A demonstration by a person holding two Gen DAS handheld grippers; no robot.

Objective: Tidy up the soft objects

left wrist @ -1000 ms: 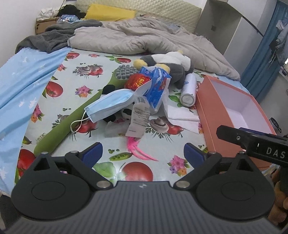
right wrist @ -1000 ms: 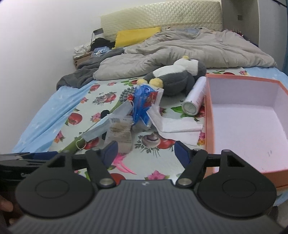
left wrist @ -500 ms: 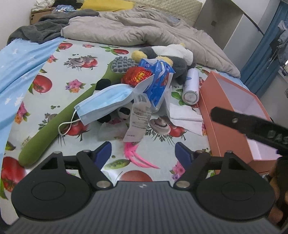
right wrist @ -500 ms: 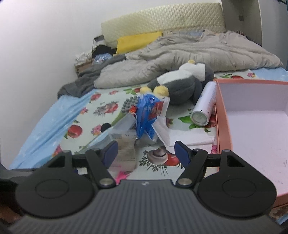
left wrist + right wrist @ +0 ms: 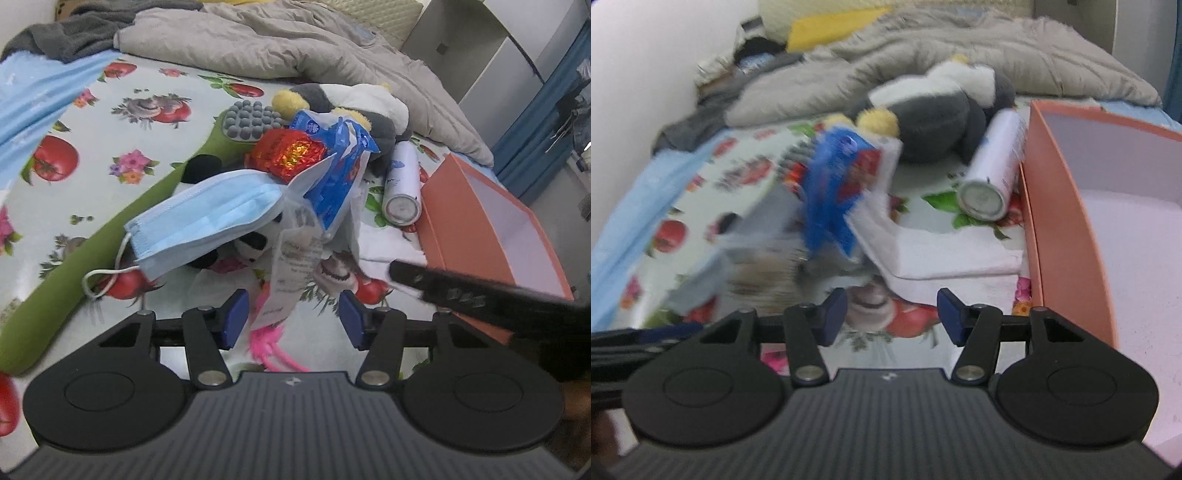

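A pile of soft things lies on the fruit-print sheet: a grey and white penguin plush [image 5: 354, 107] [image 5: 934, 114], a long green plush [image 5: 110, 236], a blue face mask [image 5: 207, 221] over a small panda plush [image 5: 251, 243], and a blue plastic bag [image 5: 332, 177]. My left gripper [image 5: 293, 321] hovers low over the pile's near edge with its jaws closing. A paper tag [image 5: 288, 273] and a pink feathery thing [image 5: 273, 343] sit between them, unpinched. My right gripper [image 5: 892, 317] is also closing, with nothing in it, above the sheet beside a white cloth [image 5: 942, 251].
An open orange box [image 5: 480, 229] [image 5: 1060, 229] stands at the right, a white spray can [image 5: 402, 184] [image 5: 993, 173] lying against it. A red foil ball [image 5: 288, 153] rests in the pile. A crumpled beige duvet [image 5: 295, 44] fills the far bed. The right view is motion-blurred.
Both grippers have come forward and down toward the pile, which now looks larger. Both pairs of jaws have narrowed, the left more than the right.
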